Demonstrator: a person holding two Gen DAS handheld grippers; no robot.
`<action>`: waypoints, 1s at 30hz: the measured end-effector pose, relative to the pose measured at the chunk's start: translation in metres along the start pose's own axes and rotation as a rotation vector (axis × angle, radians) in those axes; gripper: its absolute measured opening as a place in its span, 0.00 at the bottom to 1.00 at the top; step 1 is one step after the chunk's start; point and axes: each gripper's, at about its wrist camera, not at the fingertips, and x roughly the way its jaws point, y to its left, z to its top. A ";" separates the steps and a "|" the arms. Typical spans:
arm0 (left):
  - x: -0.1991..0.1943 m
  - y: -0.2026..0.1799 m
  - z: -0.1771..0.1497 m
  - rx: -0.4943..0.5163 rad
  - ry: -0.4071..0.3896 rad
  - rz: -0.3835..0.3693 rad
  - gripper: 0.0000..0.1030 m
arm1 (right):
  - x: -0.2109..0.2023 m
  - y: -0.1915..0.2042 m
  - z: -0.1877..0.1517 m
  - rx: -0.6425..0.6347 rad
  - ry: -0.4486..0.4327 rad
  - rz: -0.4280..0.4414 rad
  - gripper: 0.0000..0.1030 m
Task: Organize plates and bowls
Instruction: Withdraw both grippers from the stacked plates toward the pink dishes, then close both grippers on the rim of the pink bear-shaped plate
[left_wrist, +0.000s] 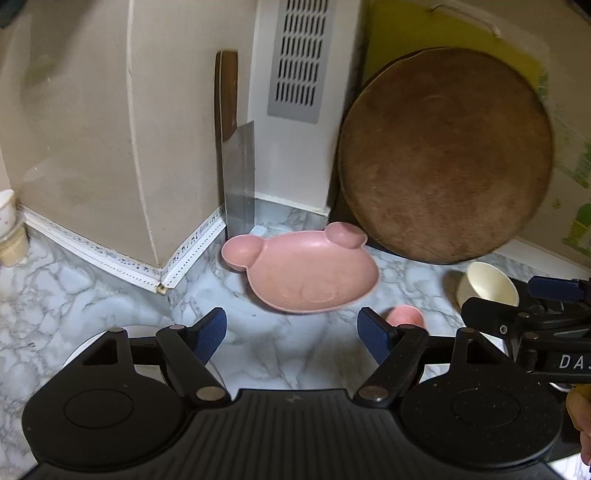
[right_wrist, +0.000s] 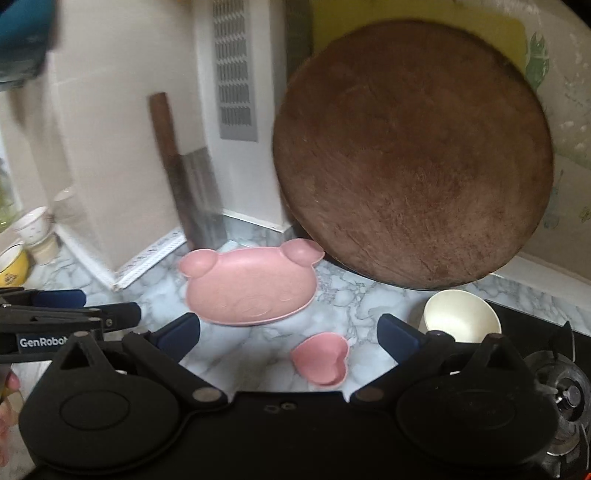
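Left wrist view: a grey-veined marble-patterned countertop (left_wrist: 288, 354) is recorded, meeting beige walls at a corner sealed with white patterned tape (left_wrist: 110, 254); a white panel with a grey vent grille (left_wrist: 299, 59) stands at the far side; a cleaver (left_wrist: 240, 173) is propped upright against the wall, handle uppermost; a round brown chopping board (left_wrist: 447, 155) is leaned on edge at the far right, with a yellow board (left_wrist: 424, 33) behind it; paper cups (left_wrist: 9, 232) are noted at the far left.

A pink bear-shaped plate (left_wrist: 310, 273) lies flat on the counter, just in front of the cleaver and beside the chopping board; its long axis runs left to right and its two ears point to the far side. A pink heart-shaped dish (right_wrist: 321, 358) sits nearer, its point directed right; a cream bowl (right_wrist: 460, 314) is tipped on its side at the right, mouth facing near and upward, beside a black hob (right_wrist: 554, 354).

The left gripper (left_wrist: 291, 336) is held angled down toward the counter, jaws apart, nothing between them; the right gripper (right_wrist: 288, 336) is likewise angled down, jaws spread wide with the heart dish seen between the fingers but untouched; each gripper is visible at the edge of the other's view; fingers of a hand (right_wrist: 9, 384) are glimpsed at the left margin.
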 end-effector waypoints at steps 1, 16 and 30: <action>0.010 0.003 0.005 -0.010 0.009 -0.001 0.75 | 0.010 -0.001 0.004 0.007 0.016 0.002 0.99; 0.141 0.039 0.042 -0.105 0.174 0.025 0.75 | 0.153 -0.011 0.039 0.080 0.214 -0.073 0.77; 0.198 0.051 0.038 -0.137 0.297 -0.009 0.56 | 0.219 -0.030 0.042 0.166 0.324 -0.070 0.38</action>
